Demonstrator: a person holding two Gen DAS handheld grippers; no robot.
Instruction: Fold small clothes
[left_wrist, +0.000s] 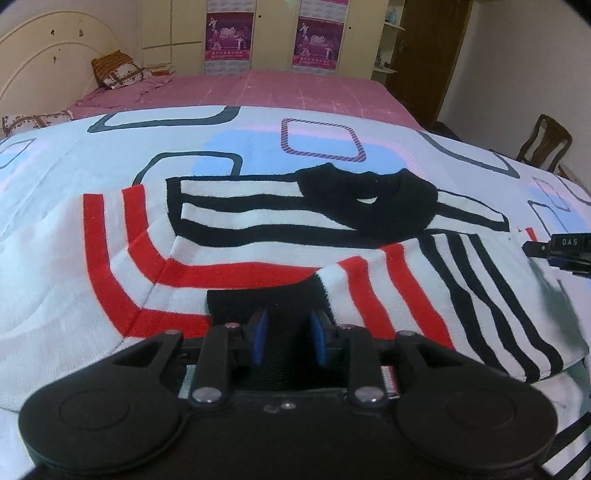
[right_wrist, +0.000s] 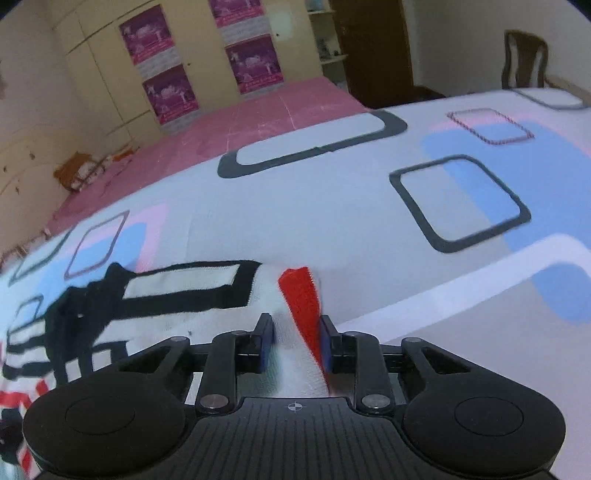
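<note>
**A:** Two grips matter here, and you only look sure of one. Your right gripper has its fingers clamped on a fold of the sweater, the white knit with a red stripe bunched between the blue pads. Carry that edge across in one level sweep, keeping it taut enough that the layer underneath stays flat on the bed.

**B:** And your left?

**A:** Your left gripper sits over the black hem band, its fingers a little apart. The band lies between the pads, but I see a gap on each side, so I'd judge it not pinched. Close fully on that band before you lift, or the hem will likely slide out and the fold will skew.

**B:** Where does the garment lie overall?

**A:** Spread on the patterned quilt, collar away from you, red stripes toward the left gripper, black stripes toward the right. From the left wrist view, the right gripper's tip shows only at the far right edge, well apart from the left fingers.

**B:** Any risk?

**A:** The knit looks thick and springy; move both hands together and press the crease down after landing it.
</note>
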